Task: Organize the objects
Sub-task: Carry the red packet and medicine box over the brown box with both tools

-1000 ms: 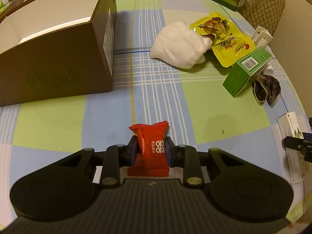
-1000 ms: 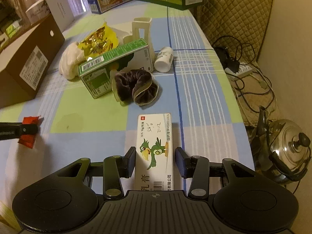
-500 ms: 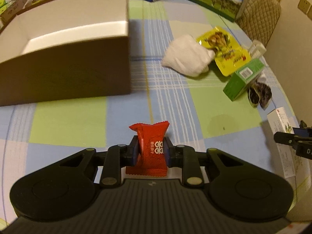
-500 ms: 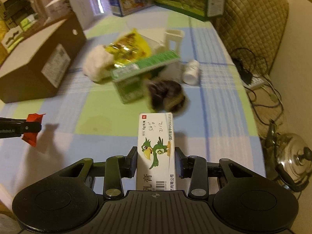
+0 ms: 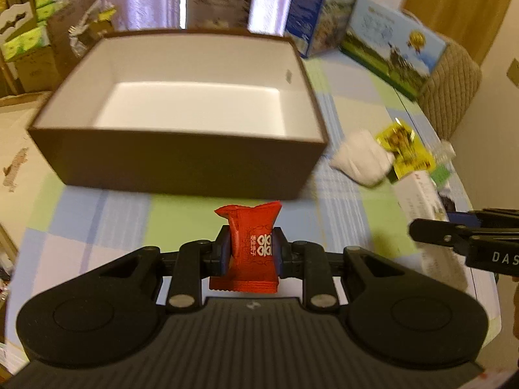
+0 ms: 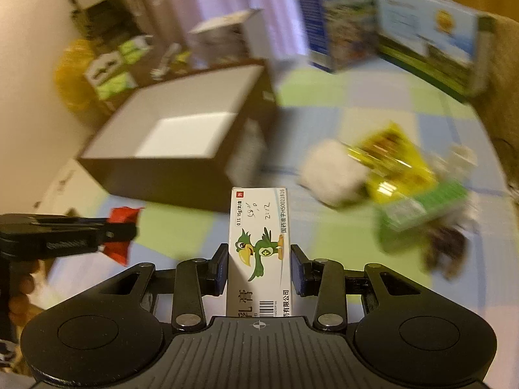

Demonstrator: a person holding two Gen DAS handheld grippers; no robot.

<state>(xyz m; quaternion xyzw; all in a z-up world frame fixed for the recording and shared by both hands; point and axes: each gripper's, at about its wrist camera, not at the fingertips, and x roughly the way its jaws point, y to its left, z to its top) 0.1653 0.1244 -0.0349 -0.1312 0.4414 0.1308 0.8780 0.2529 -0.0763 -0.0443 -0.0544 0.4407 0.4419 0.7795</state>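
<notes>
Carrying loads: left gripper (image 5: 251, 253) clamped on red packet (image 5: 248, 246), right gripper (image 6: 258, 269) clamped on ointment box (image 6: 259, 246). Open carton (image 5: 181, 168) dead ahead of left, ahead-left of right; left nearer, long axis crosswise.

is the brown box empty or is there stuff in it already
Empty, as far as shown. The brown box is open-topped, and its white floor and inner walls look bare in both wrist views; only the strip behind the near wall is hidden.

left gripper (image 5: 250, 252): clamped on red snack packet (image 5: 250, 243), held above the checked tablecloth (image 5: 107, 214)
brown box (image 5: 181, 162): open, white inside, just beyond packet
right gripper (image 5: 421, 227): at right edge, gripping white carton (image 5: 418, 194)
white cloth (image 5: 363, 160), yellow pouch (image 5: 405, 149): touching, near tabletop's right edge
</notes>
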